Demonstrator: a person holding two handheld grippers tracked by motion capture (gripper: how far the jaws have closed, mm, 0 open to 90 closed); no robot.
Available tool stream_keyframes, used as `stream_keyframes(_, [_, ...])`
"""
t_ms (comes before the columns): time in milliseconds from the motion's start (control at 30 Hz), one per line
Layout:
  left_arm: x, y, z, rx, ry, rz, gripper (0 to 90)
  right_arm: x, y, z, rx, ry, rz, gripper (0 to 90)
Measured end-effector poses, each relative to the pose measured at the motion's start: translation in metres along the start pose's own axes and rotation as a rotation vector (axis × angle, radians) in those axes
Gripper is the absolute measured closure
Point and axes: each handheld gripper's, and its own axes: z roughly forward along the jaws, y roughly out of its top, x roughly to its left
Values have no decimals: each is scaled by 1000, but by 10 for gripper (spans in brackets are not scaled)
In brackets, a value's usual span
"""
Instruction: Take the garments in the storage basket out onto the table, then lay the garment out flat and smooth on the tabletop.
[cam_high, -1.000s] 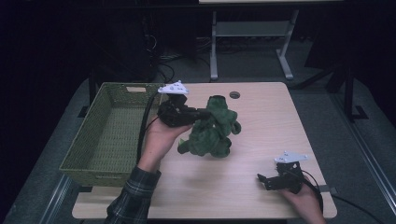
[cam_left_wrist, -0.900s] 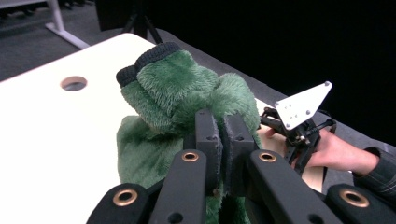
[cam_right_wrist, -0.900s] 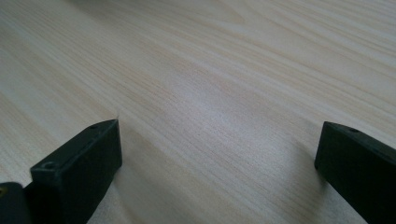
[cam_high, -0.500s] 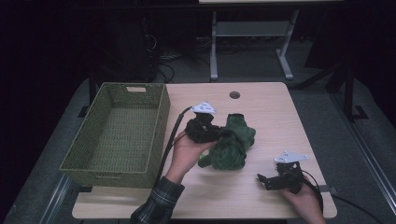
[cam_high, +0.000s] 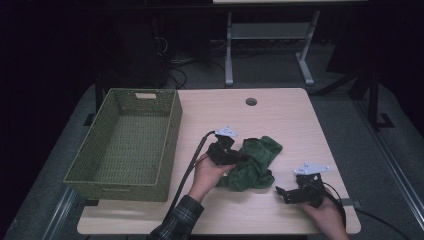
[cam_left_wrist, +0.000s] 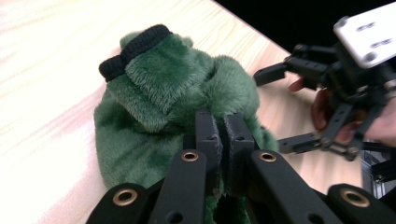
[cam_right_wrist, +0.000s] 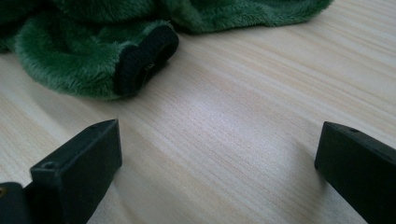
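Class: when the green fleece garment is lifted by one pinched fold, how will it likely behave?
The green fleece garment lies crumpled, so it would probably droop limply. Its plush pile suggests that it is light and unlikely to slip from the left hand-held gripper, shut on a fold. It should not roll.

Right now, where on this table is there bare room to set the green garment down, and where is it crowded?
Free: the far tabletop around the round hole, and the near strip between basket and right gripper. The basket's floor is bare too. Crowded: the middle, where the left gripper pinches the green fleece garment.
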Motion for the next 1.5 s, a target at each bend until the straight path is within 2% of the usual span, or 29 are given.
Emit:
stream_keyframes(67, [3,-3,4,5,6,-8,869,0,0,0,0,0,0,3])
stream_keyframes(167, [8,-8,13,34,27,6,868,0,0,0,0,0,0,3])
stream_keyframes(267, [10,-12,20,55,45,21,865,0,0,0,0,0,0,3])
stream_keyframes(333, [10,-14,23,68,59,49,859,0,0,0,0,0,0,3])
stream_keyframes(467, [8,-12,20,55,69,58,813,0,0,0,0,0,0,3])
stream_keyframes(633, [-6,-4,3,29,106,108,610,0,0,0,0,0,0,3])
stream_keyframes(667, [-13,-2,-4,6,110,119,566,0,0,0,0,0,0,3])
stream_keyframes(700, [-13,-2,-4,6,110,119,554,0,0,0,0,0,0,3])
stream_keyframes(933, [-41,-3,-14,8,82,177,548,0,0,0,0,0,0,3])
stream_keyframes(1133, [-57,-9,-7,28,75,211,555,0,0,0,0,-1,0,3])
stream_keyframes(1233, [-60,-12,1,60,87,232,555,0,0,0,-2,-1,-5,3])
stream_keyframes(1400, [-58,-21,15,100,95,218,553,0,0,0,0,3,-5,3])
stream_keyframes(1500, [-55,-24,21,127,107,229,550,2,1,-1,18,0,4,6])
